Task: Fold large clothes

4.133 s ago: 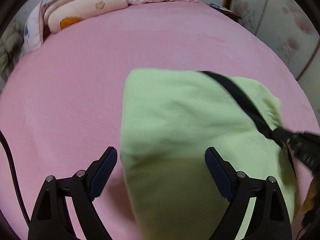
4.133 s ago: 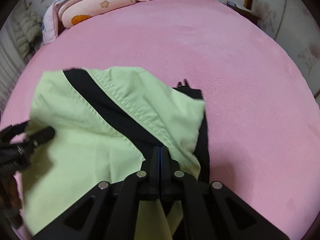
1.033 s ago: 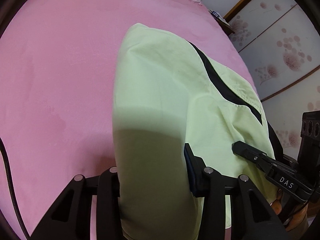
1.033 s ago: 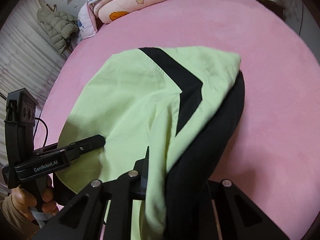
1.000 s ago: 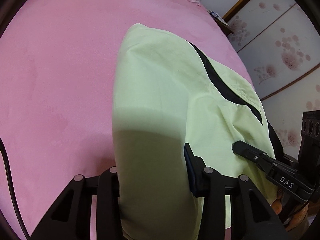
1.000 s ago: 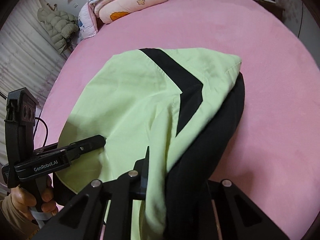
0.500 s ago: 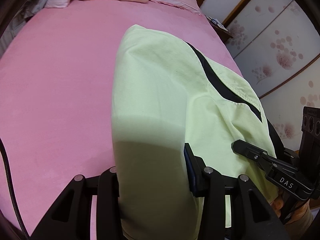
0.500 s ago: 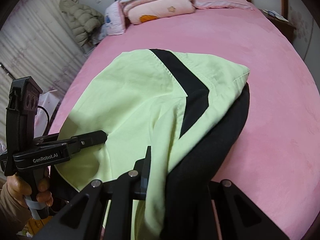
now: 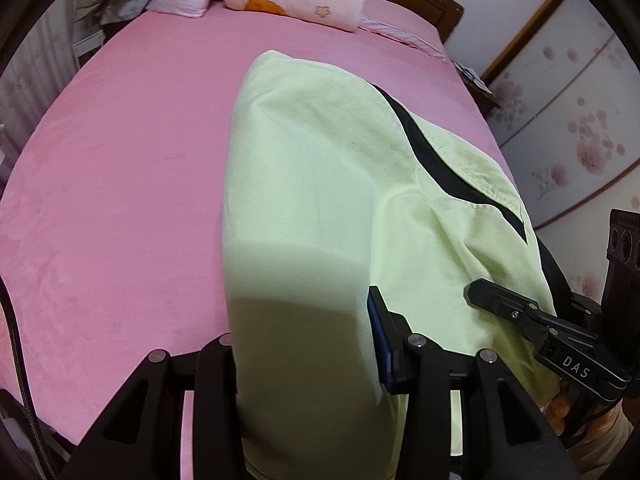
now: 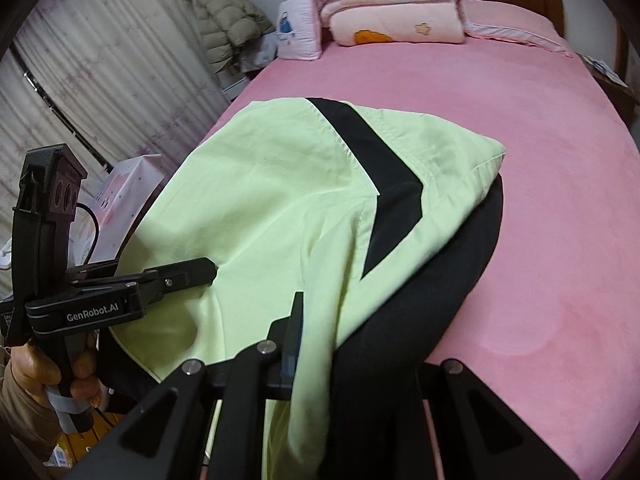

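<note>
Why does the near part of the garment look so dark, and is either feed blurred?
Left wrist: the green garment is sharp, its near part shaded close to the lens, with fisheye bending of the bed edges. Right wrist: sharp too, evenly lit, corners vignetted black.

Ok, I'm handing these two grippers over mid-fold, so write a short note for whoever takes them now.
Left gripper: shut on the near edge of the light green garment.
Right gripper: shut on the same near edge, over its black part.
The garment's far end lies on the pink bed; its near end is held up by both grippers. Folded bedding sits at the headboard.
Done: near edge gripped on both sides.
Left: carry it over, lay the fold flat, release.
</note>
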